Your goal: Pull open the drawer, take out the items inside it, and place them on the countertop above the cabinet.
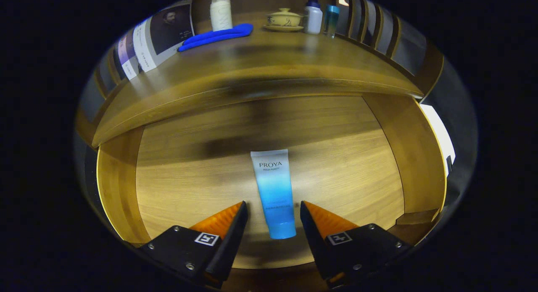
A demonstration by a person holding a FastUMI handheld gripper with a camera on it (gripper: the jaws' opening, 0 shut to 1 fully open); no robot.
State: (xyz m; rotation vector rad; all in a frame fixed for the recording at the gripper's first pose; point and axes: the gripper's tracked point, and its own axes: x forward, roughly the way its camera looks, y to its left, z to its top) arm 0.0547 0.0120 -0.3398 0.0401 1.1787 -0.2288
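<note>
The wooden drawer [117, 187] stands pulled open below the countertop [269, 69]. On its floor lies a white-to-blue cosmetic tube [274, 191], cap end toward me. My gripper [273, 206] hovers over it, open, with the lower half of the tube between the two fingers. Neither finger touches the tube. A small gap shows on each side.
On the countertop lie a blue cloth [216, 36], a white pump bottle [221, 12], a lidded ceramic bowl on a saucer [284, 19], a white bottle [313, 18] and a teal bottle [331, 19]. A printed poster [162, 35] leans at the left. Drawer walls rise on both sides.
</note>
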